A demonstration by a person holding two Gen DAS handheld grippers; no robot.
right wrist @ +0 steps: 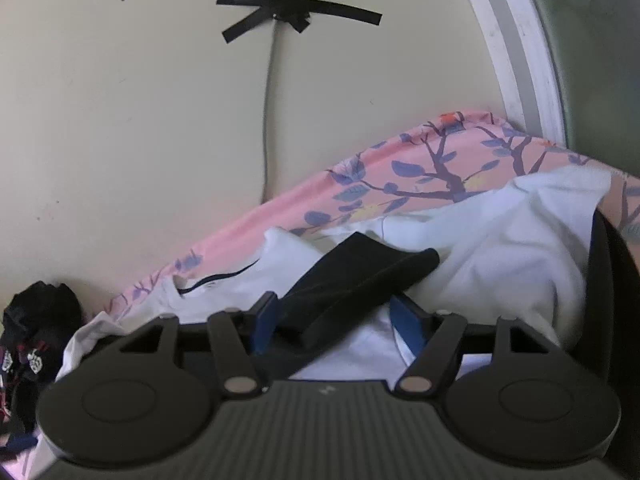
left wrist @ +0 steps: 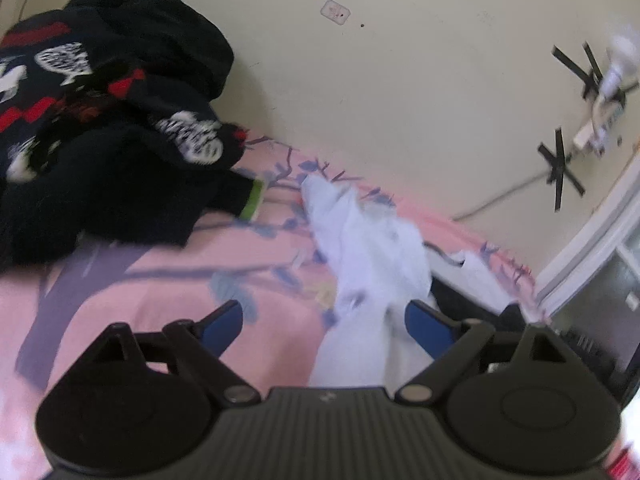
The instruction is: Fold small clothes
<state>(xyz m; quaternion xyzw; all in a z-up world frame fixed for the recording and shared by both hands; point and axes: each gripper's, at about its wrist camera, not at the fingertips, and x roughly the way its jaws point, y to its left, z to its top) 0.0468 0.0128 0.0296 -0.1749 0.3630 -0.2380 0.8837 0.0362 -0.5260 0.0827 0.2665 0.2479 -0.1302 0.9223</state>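
A white garment (left wrist: 368, 252) lies crumpled on the pink floral bedsheet (left wrist: 160, 280) near the wall. My left gripper (left wrist: 324, 324) is open, with the white cloth running between its blue fingers (left wrist: 424, 326) close to the right one. In the right wrist view the same white garment (right wrist: 500, 248) spreads over the sheet (right wrist: 420, 168) with a black sleeve or cuff (right wrist: 352, 276) on top. My right gripper (right wrist: 334, 320) is open around that black piece, and the jaws stand apart on both sides of it.
A heap of black clothes with red and white patterns (left wrist: 100, 120) lies at the left by the wall, also seen in the right wrist view (right wrist: 36, 328). A cream wall (left wrist: 400, 100) with taped cables (right wrist: 288, 12) borders the bed. A white door frame (right wrist: 520, 40) stands at the right.
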